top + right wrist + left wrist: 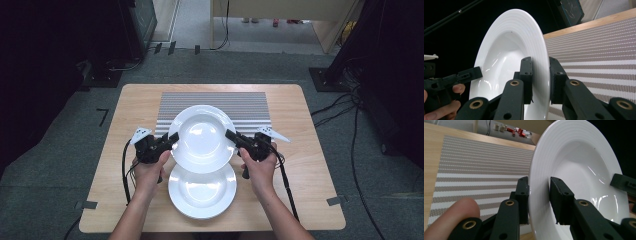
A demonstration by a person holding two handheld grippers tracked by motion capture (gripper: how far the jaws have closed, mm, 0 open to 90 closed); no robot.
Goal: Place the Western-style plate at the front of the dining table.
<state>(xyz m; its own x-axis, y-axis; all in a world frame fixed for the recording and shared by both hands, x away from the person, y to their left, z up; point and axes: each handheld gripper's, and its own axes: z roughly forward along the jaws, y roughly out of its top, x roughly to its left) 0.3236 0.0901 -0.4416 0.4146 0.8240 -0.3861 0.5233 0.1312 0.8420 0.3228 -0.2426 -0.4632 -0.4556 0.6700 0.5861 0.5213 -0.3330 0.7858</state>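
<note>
**Two grippers, one plate held over another**

At the lower centre of the high view, a second white plate (202, 192) lies flat on the wooden table (310, 200). Just above it in the frame, the held plate (202, 138) hangs between the left gripper (171, 140) and the right gripper (230, 135). Each is clamped on an opposite side of the rim, one jaw inside the bowl and one behind it.

The glazed rim looks slick; uneven pulls could, I judge, let it slip and strike the plate below.

Farther up, the striped placemat (220, 105) is partly covered by the held plate. How high the plate hangs cannot be told. The far floor clutter is too small to name.
</note>
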